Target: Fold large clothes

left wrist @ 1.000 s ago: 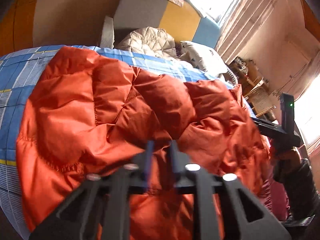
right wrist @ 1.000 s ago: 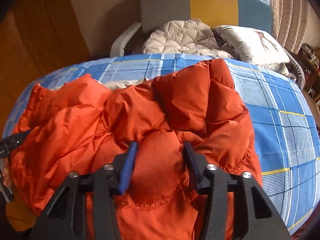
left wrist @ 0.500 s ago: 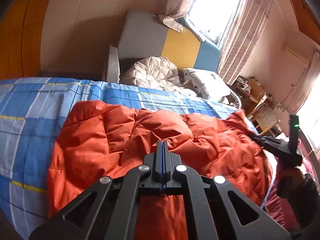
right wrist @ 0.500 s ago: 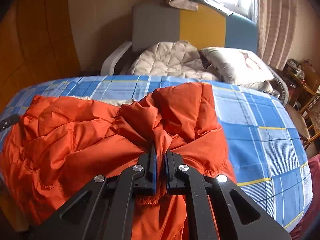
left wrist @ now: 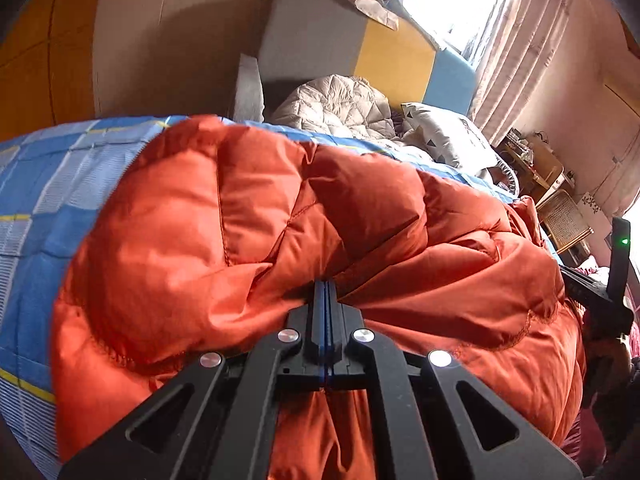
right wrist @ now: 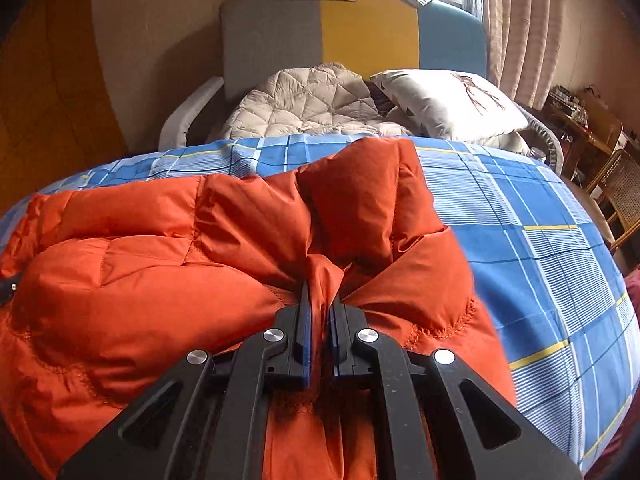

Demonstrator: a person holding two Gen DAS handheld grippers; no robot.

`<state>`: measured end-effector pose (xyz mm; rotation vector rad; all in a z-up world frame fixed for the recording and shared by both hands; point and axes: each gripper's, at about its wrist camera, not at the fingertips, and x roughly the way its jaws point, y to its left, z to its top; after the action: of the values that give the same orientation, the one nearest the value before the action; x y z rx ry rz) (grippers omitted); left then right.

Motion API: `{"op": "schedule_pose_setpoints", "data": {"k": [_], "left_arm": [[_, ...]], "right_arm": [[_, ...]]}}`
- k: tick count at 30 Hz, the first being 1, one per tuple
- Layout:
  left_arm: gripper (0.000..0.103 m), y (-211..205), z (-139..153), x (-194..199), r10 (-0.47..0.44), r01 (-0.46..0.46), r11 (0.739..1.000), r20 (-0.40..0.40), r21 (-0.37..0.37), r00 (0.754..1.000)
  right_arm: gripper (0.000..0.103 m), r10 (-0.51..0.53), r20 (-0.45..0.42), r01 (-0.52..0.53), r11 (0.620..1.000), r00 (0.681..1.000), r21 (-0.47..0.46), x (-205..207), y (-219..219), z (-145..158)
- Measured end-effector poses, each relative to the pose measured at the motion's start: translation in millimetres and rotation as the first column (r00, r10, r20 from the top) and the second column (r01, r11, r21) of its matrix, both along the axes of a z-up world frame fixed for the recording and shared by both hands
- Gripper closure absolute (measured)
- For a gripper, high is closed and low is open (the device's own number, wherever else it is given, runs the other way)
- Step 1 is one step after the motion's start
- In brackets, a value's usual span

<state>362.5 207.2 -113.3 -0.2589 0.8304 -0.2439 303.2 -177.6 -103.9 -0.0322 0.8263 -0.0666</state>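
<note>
Two grippers, both clamped on the orange down jacket (left wrist: 280, 208) at the near edge of the bed!

The left gripper (left wrist: 325, 286) has its jaws pressed fully together, blue pads meeting, and jacket fabric bunches right at the tips. Over on the right gripper (right wrist: 320, 292), the jaws are nearly closed, with a pinched ridge of orange fabric clearly caught between them. The puffy quilted jacket lies crumpled across the blue plaid bedsheet (right wrist: 520, 216), spreading towards the near side. In the left wrist view, the right gripper shows at the far right edge, beside the jacket. Behind the bed sit a beige quilted coat (right wrist: 304, 104) and a white pillow (right wrist: 448, 100), against a grey, yellow and blue headboard (right wrist: 360, 32).
</note>
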Motion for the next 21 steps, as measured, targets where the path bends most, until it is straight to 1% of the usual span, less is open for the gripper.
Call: {"op": "schedule_pose_setpoints", "data": {"k": [2, 7, 8, 9, 10, 11, 13, 15, 16, 17, 18, 21], "left_arm": [[0.103, 1.3, -3.7, 0.6, 0.004, -0.004, 1.000, -0.003, -0.013, 1.000], [0.102, 0.0, -2.4, 1.8, 0.027, -0.027, 0.999, -0.013, -0.019, 1.000], [0.099, 0.2, -1.2, 1.4, 0.036, -0.036, 0.999, -0.015, -0.018, 0.999], [0.099, 1.0, -0.1, 0.9, 0.049, -0.049, 0.999, -0.019, -0.022, 0.999], [0.099, 0.6, 2.3, -1.0, 0.055, -0.056, 0.998, -0.023, -0.029, 0.998], [0.096, 0.7, 5.1, -2.2, 0.059, -0.060, 0.998, -0.021, -0.032, 0.998], [0.068, 0.1, 13.4, -6.0, 0.076, -0.077, 0.996, -0.005, -0.037, 0.997], [0.062, -1.2, 22.5, -8.1, 0.094, -0.094, 0.995, 0.014, -0.037, 0.995], [0.060, -1.5, 26.3, -8.1, 0.101, -0.100, 0.994, 0.019, -0.038, 0.995], [0.059, -1.6, 29.1, -7.5, 0.103, -0.102, 0.994, 0.023, -0.042, 0.994], [0.058, -2.9, 33.2, -7.7, 0.113, -0.112, 0.993, 0.033, -0.033, 0.993], [0.053, -6.0, 37.9, -6.3, 0.114, -0.113, 0.993, 0.043, -0.016, 0.993]], "right_arm": [[0.096, -0.008, -0.009, 0.008, 1.000, 1.000, 0.018, 3.5, -2.2, -7.4], [0.091, -0.019, -0.020, 0.019, 1.000, 1.000, 0.003, 6.4, -0.3, -15.0], [0.090, -0.021, -0.024, 0.021, 1.000, 0.999, -0.005, 5.9, 0.7, -14.7], [0.086, -0.024, -0.024, 0.024, 1.000, 0.999, -0.002, 5.4, 0.1, -13.8], [0.084, -0.029, -0.024, 0.030, 1.000, 0.999, 0.005, 4.5, -0.9, -12.6], [0.083, -0.034, -0.024, 0.034, 0.999, 0.999, 0.011, 3.7, -2.5, -11.3], [0.075, -0.047, -0.023, 0.047, 0.999, 0.999, 0.019, 1.0, -3.9, -6.5], [0.062, -0.053, -0.014, 0.053, 0.998, 0.999, 0.023, -3.0, -3.2, -1.6], [0.059, -0.056, -0.007, 0.056, 0.998, 0.998, 0.023, -5.7, -1.7, 1.6], [0.053, -0.062, 0.004, 0.062, 0.998, 0.998, 0.021, -9.0, 0.7, 5.4], [0.051, -0.065, 0.015, 0.065, 0.998, 0.998, 0.020, -11.7, 2.9, 8.4], [0.051, -0.071, 0.058, 0.070, 0.997, 0.996, 0.030, -21.8, 16.3, 20.9]]}}
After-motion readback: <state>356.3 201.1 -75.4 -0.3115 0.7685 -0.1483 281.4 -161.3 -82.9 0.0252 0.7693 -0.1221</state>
